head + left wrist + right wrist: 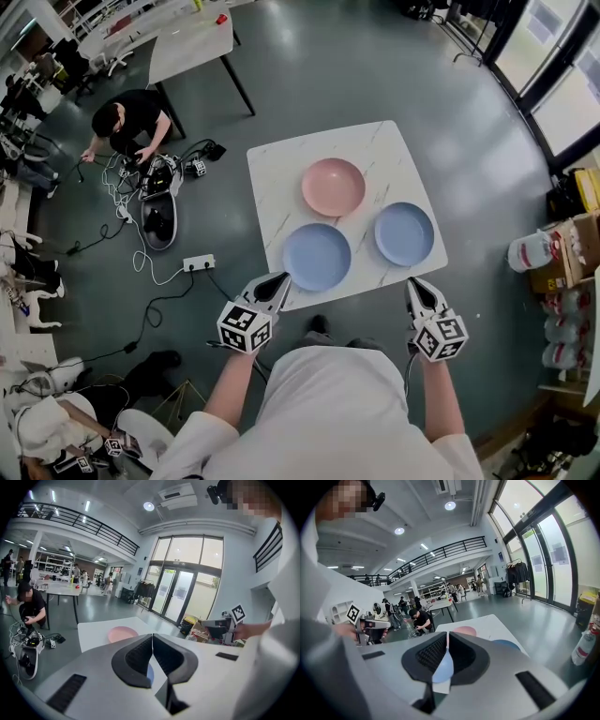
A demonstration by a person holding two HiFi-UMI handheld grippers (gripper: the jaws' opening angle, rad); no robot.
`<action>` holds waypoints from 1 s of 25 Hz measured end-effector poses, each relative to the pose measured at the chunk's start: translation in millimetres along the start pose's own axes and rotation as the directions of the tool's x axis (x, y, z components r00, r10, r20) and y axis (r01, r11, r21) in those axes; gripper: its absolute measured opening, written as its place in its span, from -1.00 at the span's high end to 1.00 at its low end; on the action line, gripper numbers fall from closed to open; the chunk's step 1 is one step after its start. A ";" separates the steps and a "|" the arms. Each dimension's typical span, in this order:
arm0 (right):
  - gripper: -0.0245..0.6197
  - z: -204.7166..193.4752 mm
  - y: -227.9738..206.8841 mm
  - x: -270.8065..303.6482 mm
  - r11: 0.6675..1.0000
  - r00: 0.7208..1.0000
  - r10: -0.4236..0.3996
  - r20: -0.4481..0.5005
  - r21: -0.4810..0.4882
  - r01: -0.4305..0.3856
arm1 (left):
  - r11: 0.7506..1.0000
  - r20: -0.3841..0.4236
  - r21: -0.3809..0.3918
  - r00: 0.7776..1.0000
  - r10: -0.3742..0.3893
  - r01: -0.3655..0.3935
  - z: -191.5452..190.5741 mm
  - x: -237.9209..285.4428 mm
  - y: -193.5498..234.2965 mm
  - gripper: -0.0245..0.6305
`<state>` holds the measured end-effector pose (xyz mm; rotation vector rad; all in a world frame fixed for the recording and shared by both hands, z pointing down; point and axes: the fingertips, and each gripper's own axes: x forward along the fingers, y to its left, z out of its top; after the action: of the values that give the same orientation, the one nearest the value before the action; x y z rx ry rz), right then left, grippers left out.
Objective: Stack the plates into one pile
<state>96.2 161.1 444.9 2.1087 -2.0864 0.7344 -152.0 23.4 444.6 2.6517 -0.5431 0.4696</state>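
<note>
Three plates lie apart on a small white marble table (281, 169): a pink plate (333, 187) at the back, a blue plate (317, 257) at the front left, a second blue plate (404, 233) at the front right. My left gripper (281, 279) hovers at the table's near left edge, shut and empty. My right gripper (414, 284) is shut and empty just off the near right corner. In the left gripper view the pink plate (123, 633) shows past the closed jaws. In the right gripper view a blue plate (443, 667) shows behind the jaws, with the pink plate (464, 631) beyond.
A person (131, 122) crouches on the floor at the left among cables and a power strip (198, 263). Another white table (192, 42) stands at the back left. Boxes and a white jug (534, 251) sit at the right.
</note>
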 end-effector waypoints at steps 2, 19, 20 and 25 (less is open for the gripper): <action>0.83 1.0 0.4 4.2 1.000 1.000 0.003 -0.008 -0.006 -0.003 | 1.000 0.002 -0.015 1.000 0.007 -0.007 -1.2 1.8 4.9 0.88; 0.83 16.1 -67.2 38.5 0.994 0.991 0.108 -0.073 -0.003 -0.109 | 0.986 0.026 -0.098 0.990 0.138 -0.135 9.2 44.8 4.3 0.88; 0.83 19.3 -68.2 42.7 0.991 0.988 0.135 -0.071 -0.004 -0.136 | 0.984 0.027 -0.108 0.989 0.144 -0.141 9.0 48.4 3.9 0.88; 0.83 18.7 -80.4 51.3 0.968 0.965 0.243 -0.098 -0.033 -0.247 | 0.980 0.044 -0.144 0.988 0.147 -0.139 8.9 74.2 -16.4 0.88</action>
<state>176.2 112.0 470.0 1.7754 -2.3142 0.7874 -78.3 11.0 461.0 2.5074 -0.7593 0.3855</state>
